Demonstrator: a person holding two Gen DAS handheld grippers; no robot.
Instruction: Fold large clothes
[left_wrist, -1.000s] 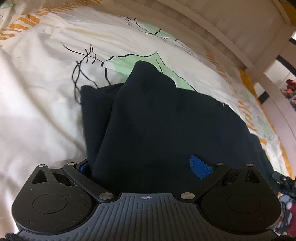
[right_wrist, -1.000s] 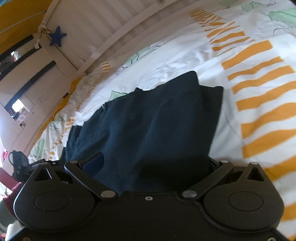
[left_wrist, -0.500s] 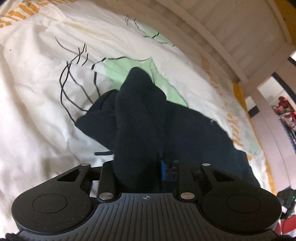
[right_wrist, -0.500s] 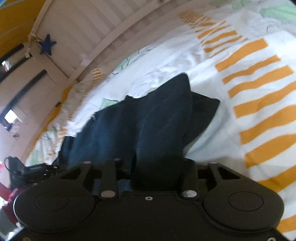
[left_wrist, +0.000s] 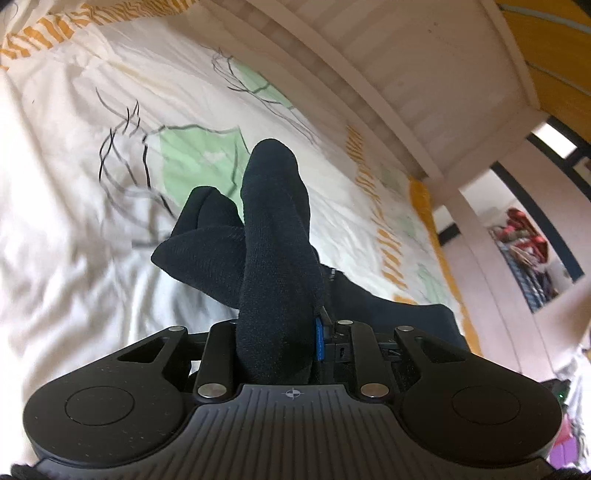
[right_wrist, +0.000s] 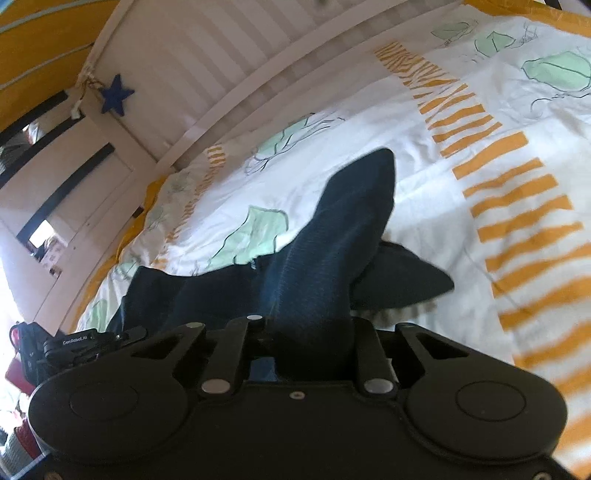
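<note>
A large dark navy garment (left_wrist: 273, 236) lies on a bed and is lifted at two points. My left gripper (left_wrist: 277, 343) is shut on a bunched fold of it, which stands up between the jaws. The rest trails down to the right over the bedding. My right gripper (right_wrist: 310, 343) is shut on another fold of the same garment (right_wrist: 325, 258), raised off the bed, with a corner hanging to the right. The fingertips of both grippers are hidden by cloth.
The bed has a white duvet (left_wrist: 74, 221) with green leaf and orange stripe prints (right_wrist: 517, 206). A white slatted bed rail (right_wrist: 229, 74) runs along the far side. A blue star (right_wrist: 115, 99) hangs on it. The left gripper shows in the right wrist view (right_wrist: 74, 343) at the left.
Both grippers went from open around the flat garment to shut on it, then rose. The cloth has bunched up and lifted off the duvet.
</note>
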